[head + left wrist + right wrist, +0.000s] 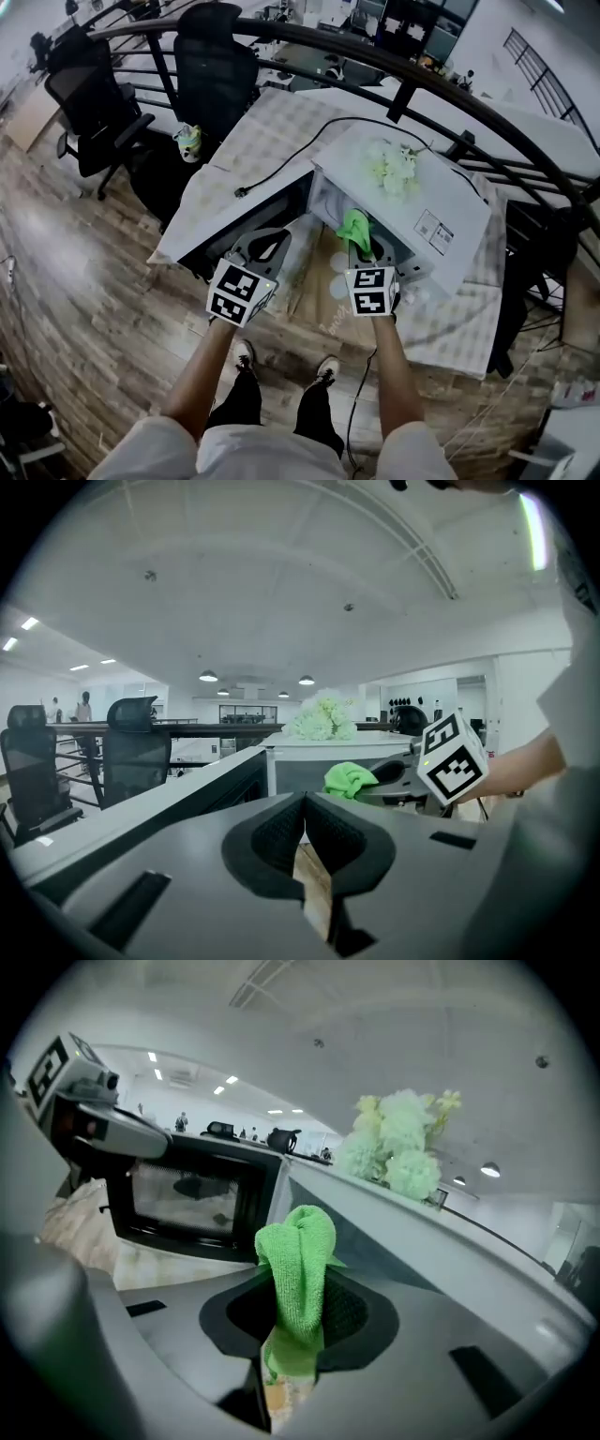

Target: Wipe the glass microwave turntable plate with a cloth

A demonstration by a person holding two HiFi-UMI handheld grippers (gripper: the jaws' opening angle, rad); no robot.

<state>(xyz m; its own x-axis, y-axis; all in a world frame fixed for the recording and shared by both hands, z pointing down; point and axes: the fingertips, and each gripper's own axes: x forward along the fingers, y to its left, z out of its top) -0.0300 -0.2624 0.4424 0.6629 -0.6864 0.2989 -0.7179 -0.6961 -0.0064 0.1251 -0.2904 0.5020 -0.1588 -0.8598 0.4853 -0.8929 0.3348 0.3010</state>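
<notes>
A white microwave (424,208) stands on the table with its dark door (246,225) swung open to the left. I cannot make out the glass turntable plate in any view. My right gripper (358,246) is shut on a bunched green cloth (354,227) and sits at the mouth of the oven cavity. In the right gripper view the cloth (298,1265) sticks up from between the pads of the right gripper (294,1335), with the door window (186,1200) to its left. My left gripper (266,247) is shut with nothing in it, just in front of the open door. In the left gripper view the jaws of the left gripper (305,834) meet, and the cloth (349,778) shows beyond them.
A bunch of pale artificial flowers (392,167) lies on the microwave's top. A black power cord (281,161) trails over the patterned tablecloth (246,148). Office chairs (214,58) and a curved dark railing (394,67) stand behind the table. Wooden floor lies at the left.
</notes>
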